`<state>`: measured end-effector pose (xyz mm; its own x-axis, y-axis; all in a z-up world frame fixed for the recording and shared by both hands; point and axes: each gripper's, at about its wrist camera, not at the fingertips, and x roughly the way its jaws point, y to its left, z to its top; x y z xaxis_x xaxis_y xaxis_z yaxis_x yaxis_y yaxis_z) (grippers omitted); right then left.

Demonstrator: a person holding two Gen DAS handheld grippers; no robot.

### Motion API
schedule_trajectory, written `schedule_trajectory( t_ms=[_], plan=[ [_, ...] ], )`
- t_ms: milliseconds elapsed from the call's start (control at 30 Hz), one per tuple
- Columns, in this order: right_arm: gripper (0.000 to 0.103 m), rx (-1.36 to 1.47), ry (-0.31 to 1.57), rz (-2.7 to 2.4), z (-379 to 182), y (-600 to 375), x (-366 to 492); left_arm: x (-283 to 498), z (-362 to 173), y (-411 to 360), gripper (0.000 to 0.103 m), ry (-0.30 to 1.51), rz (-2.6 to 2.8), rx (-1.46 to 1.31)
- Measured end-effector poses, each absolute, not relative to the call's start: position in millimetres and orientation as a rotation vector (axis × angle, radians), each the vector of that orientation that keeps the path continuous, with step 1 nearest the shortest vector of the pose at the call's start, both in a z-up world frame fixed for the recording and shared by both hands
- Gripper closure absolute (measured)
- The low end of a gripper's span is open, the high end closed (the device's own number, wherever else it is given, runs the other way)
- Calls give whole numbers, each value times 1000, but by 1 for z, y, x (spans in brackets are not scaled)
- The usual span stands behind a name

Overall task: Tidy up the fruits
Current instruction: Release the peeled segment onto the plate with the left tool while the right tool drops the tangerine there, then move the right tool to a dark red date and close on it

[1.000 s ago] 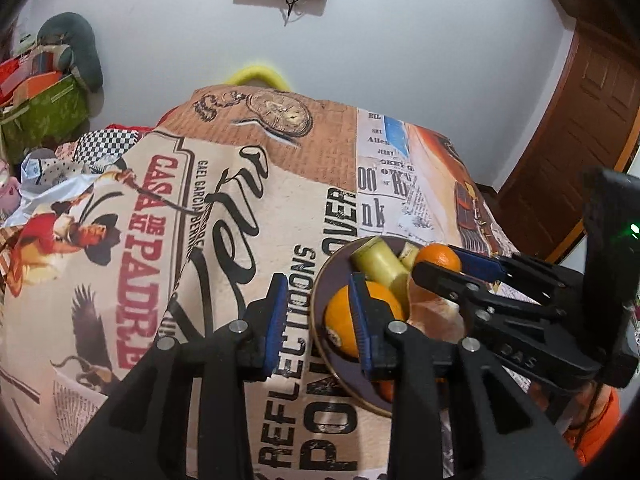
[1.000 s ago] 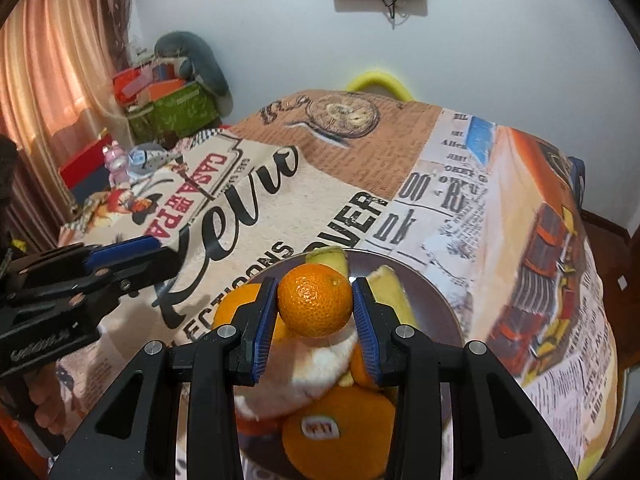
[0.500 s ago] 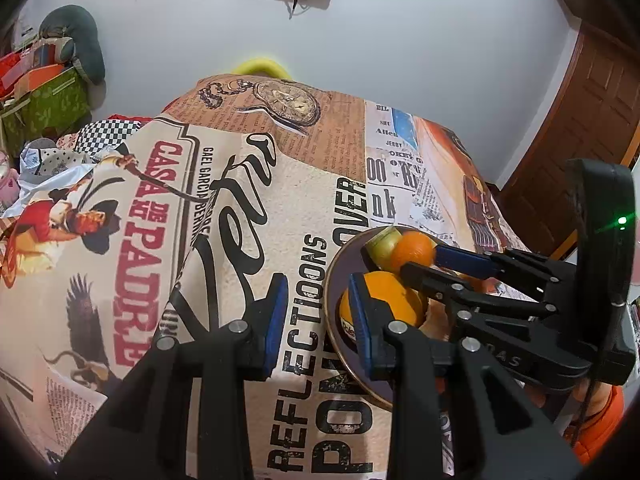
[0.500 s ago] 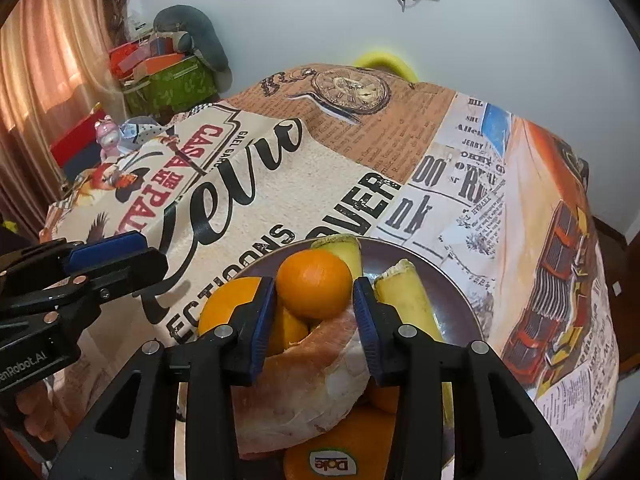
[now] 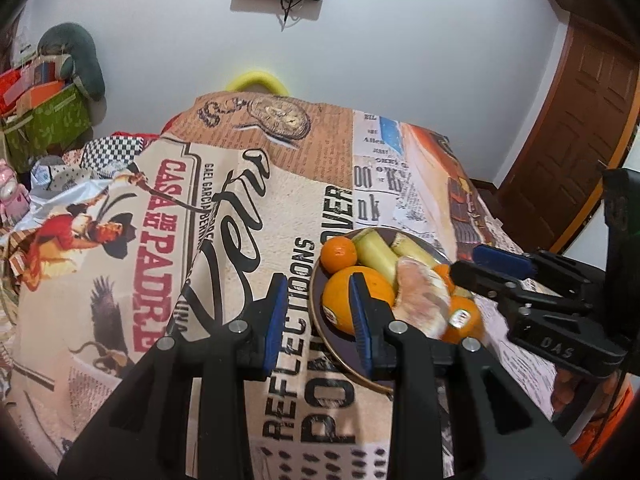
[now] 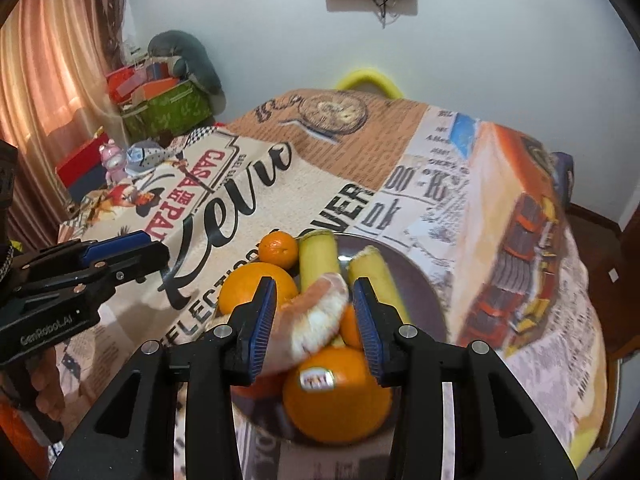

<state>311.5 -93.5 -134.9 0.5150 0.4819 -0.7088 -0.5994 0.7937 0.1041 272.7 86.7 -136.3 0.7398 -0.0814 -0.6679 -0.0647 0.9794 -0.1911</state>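
With the small mandarin (image 6: pixel 278 249) resting at the far-left rim of the dark plate (image 6: pixel 424 280) among oranges and bananas, both the right gripper (image 6: pixel 314 320) and left gripper (image 5: pixel 316 314) stood open and empty, suggesting placement was done and retreat or another fruit came next.

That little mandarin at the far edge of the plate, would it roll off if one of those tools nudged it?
Probably, yes. The mandarin is round and sits right at the plate's rim, so a push toward the tablecloth could send it rolling. The large orange and banana piece beside it likely block it the other way. Its dimpled peel looks grippy.
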Motion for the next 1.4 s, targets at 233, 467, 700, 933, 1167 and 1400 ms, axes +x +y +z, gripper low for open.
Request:
schedule_trajectory(
  t_ms=[233, 467, 700, 933, 1167, 1400],
  plan=[
    [58, -134, 752, 597, -107, -129, 274, 232, -107, 65, 66, 703, -30, -151],
    [53, -107, 723, 571, -88, -159, 229, 181, -78, 40, 52, 649, -50, -100],
    [48, -110, 737, 549, -89, -176, 191, 140, -64, 27, 35, 628, -65, -73],
    [48, -128, 823, 526, -115, -184, 172, 121, -78, 21, 21, 678, -62, -64],
    [48, -138, 935, 498, -158, -186, 169, 126, -116, 17, 21, 781, -71, -66],
    [48, -144, 1012, 510, -189, -182, 167, 135, -150, 13, 21, 865, -71, -55]
  ],
)
